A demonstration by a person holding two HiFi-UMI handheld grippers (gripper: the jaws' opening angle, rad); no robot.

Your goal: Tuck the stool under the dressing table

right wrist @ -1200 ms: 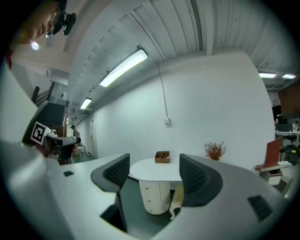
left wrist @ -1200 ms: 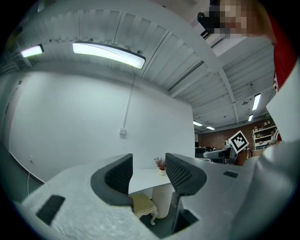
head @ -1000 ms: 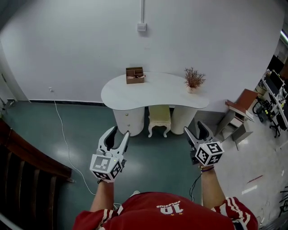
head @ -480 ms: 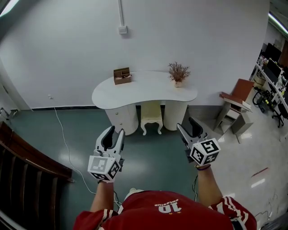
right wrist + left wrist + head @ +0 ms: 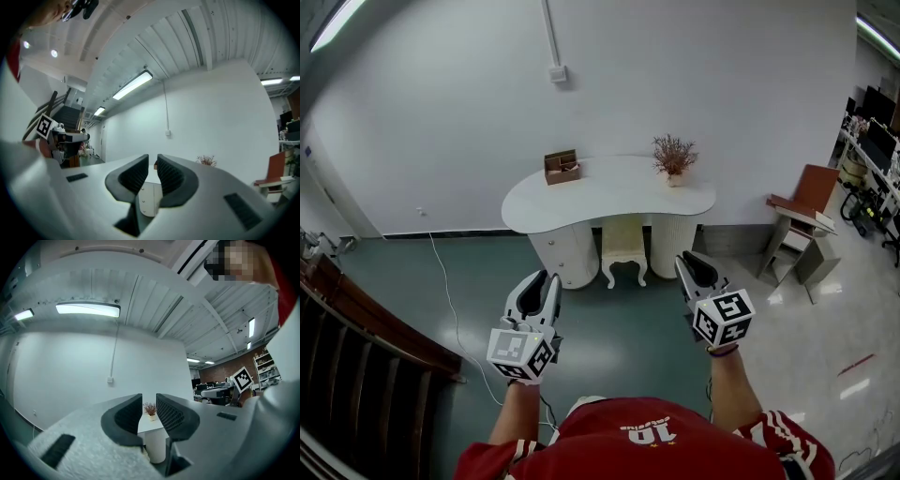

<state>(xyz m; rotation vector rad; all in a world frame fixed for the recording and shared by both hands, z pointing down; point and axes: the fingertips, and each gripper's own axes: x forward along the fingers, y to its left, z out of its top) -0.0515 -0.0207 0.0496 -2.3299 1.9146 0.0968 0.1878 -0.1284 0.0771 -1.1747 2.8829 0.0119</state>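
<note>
Hovering at the left, the left gripper has just been closing; its jaws keep a narrow gap with nothing in it. Ahead, between both grippers and well apart from them, the stool stands between the pedestals of the dressing table. The right gripper has likewise just been closing to a narrow, empty gap. The red shirt reads "10".

A white number 10 is printed on the person's red shirt.
</note>
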